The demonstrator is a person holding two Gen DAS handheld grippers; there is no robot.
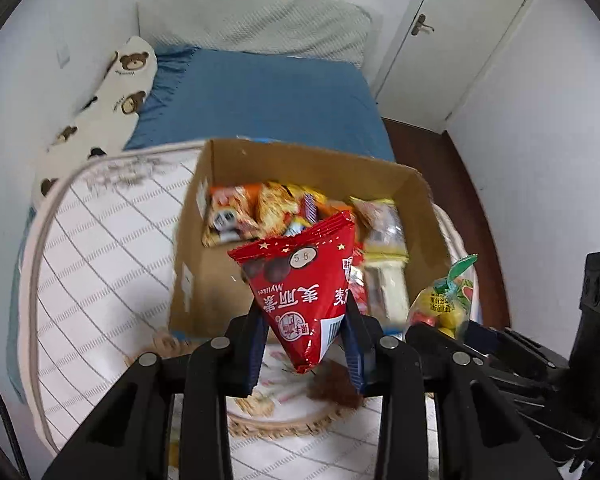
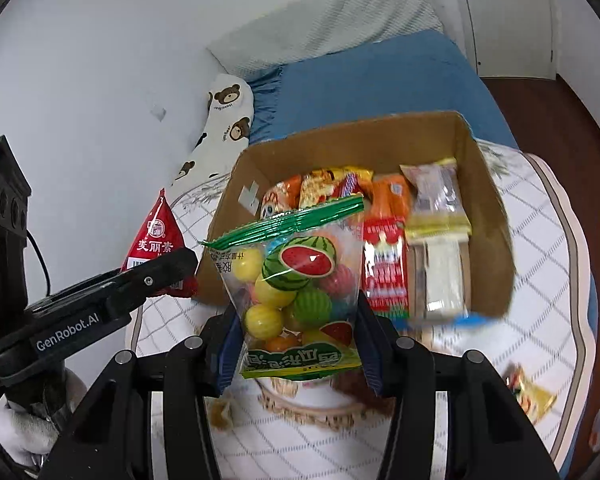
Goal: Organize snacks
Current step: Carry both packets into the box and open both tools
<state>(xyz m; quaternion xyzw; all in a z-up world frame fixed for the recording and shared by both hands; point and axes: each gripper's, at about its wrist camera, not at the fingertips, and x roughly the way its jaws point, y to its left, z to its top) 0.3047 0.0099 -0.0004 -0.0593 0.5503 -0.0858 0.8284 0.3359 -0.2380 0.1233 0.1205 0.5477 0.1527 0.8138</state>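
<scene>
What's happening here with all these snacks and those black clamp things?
A person is sorting snacks with two hand-held grippers. The left hand-held gripper holds a red triangular chocolate packet; the right hand-held gripper holds a clear bag of fruit-shaped gumballs. Both hang near an open cardboard box, already partly filled with snack packs, on a quilted mat.

We are seeing both views in soft, even daylight, with the white walls (image 1: 520,128) reading bright and no hard shadows falling on the bed (image 1: 268,96). Glare is glinting off the red snack packet (image 1: 300,292) and the clear candy bag (image 2: 296,284). Motion blur is smearing the white quilt (image 1: 112,248) and the near edge of the cardboard box (image 2: 496,216). Fisheye distortion is bending the edges, and dark corners are vignetting each frame.
</scene>
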